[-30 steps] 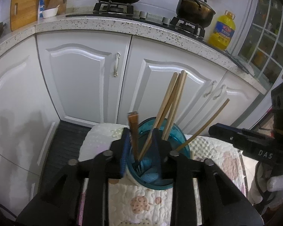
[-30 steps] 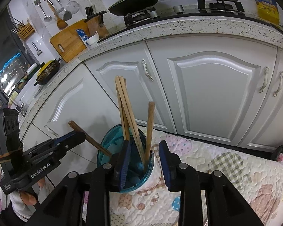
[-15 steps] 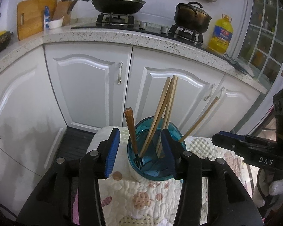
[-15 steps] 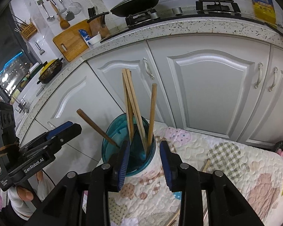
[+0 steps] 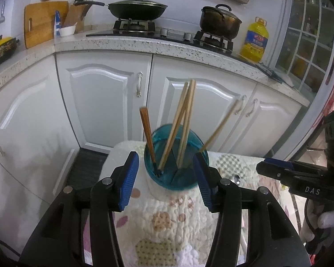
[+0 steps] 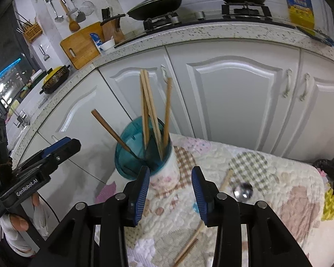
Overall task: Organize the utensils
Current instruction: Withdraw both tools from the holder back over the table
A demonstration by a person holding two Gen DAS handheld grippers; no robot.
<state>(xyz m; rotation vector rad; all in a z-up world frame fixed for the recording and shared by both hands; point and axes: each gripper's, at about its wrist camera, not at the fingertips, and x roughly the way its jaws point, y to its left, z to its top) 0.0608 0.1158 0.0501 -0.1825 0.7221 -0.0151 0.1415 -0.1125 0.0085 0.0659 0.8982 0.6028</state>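
A teal-rimmed utensil cup [image 5: 177, 166] [image 6: 144, 155] stands on a quilted cloth [image 5: 167, 222] [image 6: 256, 178]. It holds several wooden chopsticks [image 5: 184, 120] [image 6: 148, 109] and a brown-handled fork [image 5: 148, 133] [image 6: 110, 129]. My left gripper [image 5: 165, 178] is open and empty, just short of the cup. My right gripper [image 6: 170, 187] is open and empty, just right of the cup; it also shows in the left wrist view [image 5: 276, 166]. A metal spoon with a wooden handle [image 6: 242, 191] [image 5: 236, 179] and loose chopsticks [image 6: 187, 251] lie on the cloth.
White cabinet doors [image 5: 104, 102] [image 6: 233, 93] stand close behind the cloth. The speckled counter [image 5: 144, 44] above carries a pan, a pot, an oil bottle [image 5: 255, 40] and a cutting board [image 6: 82, 44]. A yellow object [image 6: 330, 200] lies at the cloth's right edge.
Both grippers have drawn back from the cup and opened wider. The left gripper has let go of the fork, which now stands in the cup. The spoon on the cloth has come into view.
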